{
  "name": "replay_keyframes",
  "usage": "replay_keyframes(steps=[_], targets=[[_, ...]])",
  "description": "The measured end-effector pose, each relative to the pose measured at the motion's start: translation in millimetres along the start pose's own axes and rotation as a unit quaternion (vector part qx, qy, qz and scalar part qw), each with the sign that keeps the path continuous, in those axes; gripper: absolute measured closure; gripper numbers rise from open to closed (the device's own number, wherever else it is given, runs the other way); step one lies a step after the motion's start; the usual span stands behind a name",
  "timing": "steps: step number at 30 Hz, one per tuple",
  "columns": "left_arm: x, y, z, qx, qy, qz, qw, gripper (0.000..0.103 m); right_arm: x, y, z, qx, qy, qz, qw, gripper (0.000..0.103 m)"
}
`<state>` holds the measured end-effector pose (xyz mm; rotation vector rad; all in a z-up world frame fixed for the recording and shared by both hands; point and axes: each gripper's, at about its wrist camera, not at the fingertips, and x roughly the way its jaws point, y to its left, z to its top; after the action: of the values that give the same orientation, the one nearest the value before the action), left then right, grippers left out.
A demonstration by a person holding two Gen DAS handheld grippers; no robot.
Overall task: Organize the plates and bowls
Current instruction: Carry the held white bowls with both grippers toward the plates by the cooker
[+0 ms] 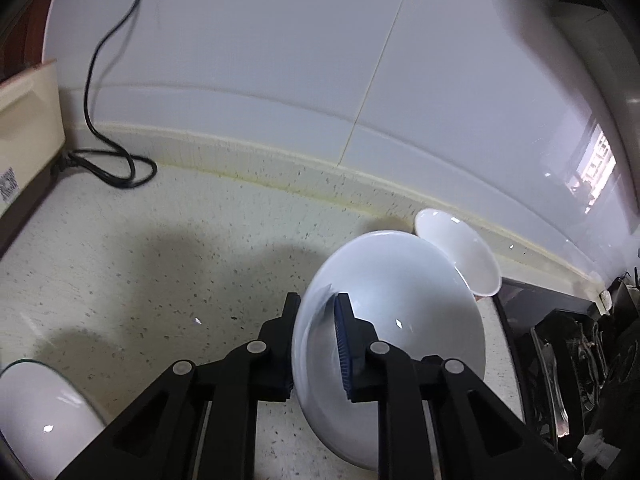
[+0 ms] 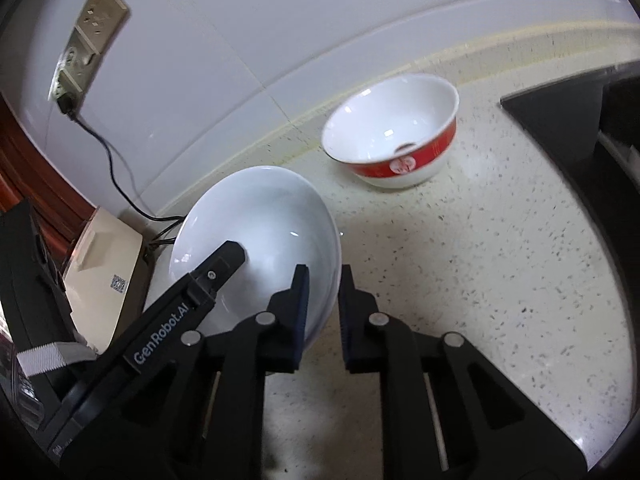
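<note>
A large plain white bowl point(image 1: 400, 300) hangs tilted over the speckled counter point(image 1: 180, 240). My left gripper point(image 1: 318, 298) is shut on its rim, the blue pad inside and the other finger outside. In the right wrist view the same bowl point(image 2: 260, 216) is pinched at its near rim by my right gripper point(image 2: 324, 272), which is shut on it. One finger point(image 2: 224, 260) of the left gripper reaches into the bowl from the left. A white bowl with a red band point(image 2: 384, 128) stands upright near the wall, and its rim shows behind the held bowl point(image 1: 460, 248).
Another white dish point(image 1: 40, 412) lies at the bottom left. A cream appliance point(image 2: 104, 276) with a black cable point(image 1: 92, 120) plugged into a wall socket point(image 2: 88, 32) stands at the left. A dark recess point(image 2: 580, 120) cuts into the counter at the right.
</note>
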<state>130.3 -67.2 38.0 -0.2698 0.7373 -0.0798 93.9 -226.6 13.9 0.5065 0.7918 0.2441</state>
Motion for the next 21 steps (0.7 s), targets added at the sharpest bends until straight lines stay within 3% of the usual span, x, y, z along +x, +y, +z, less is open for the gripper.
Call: replay_keyframes(steps=[9, 21], targets=[[-44, 10, 0, -0.01, -0.054, 0.008, 0.9984, 0.085, -20, 25, -7, -0.027, -0.01, 0.031, 0.999, 0.086], [-78, 28, -6, -0.021, -0.082, 0.034, 0.9958, 0.085, -32, 49, -16, -0.063, -0.005, 0.074, 0.995, 0.086]])
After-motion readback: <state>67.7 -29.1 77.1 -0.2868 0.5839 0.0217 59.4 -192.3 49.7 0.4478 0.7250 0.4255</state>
